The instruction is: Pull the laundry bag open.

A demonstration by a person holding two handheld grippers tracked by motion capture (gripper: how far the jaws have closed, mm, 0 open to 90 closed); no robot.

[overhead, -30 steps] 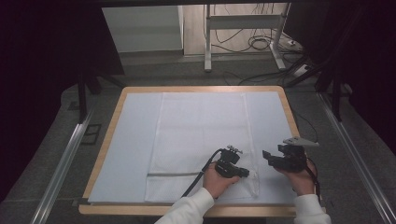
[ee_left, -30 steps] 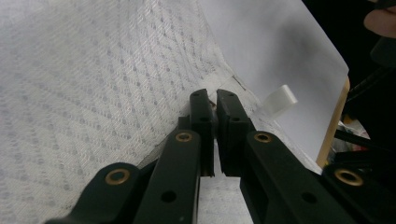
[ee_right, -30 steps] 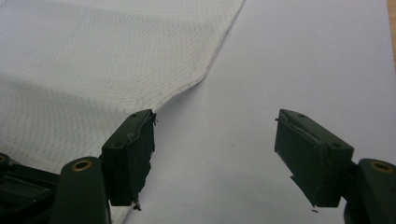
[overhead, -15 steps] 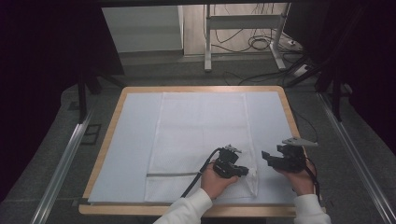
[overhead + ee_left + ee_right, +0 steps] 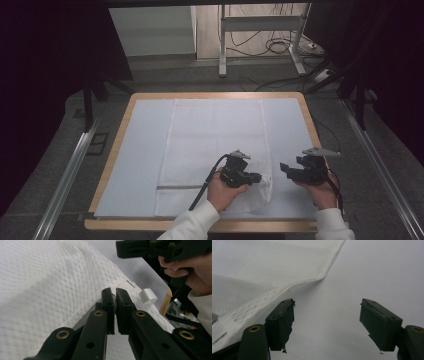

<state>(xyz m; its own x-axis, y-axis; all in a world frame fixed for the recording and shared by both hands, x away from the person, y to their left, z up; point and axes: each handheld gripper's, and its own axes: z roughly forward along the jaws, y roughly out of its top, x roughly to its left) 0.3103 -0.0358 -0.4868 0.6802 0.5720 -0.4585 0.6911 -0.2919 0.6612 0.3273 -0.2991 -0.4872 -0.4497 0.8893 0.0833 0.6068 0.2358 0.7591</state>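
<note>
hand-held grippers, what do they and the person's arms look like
Both are black. The left hand-held gripper has flat rectangular jaws on arms with brass-ringed holes, a grey three-cornered plate on top and a black cable trailing back. The right hand-held gripper has the same grey plate, with dark blocky pads frayed at the edges. The sleeves are white.

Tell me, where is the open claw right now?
In the high view the right claw hovers open near the table's right front, beside the white cloth's lifted corner.
</note>
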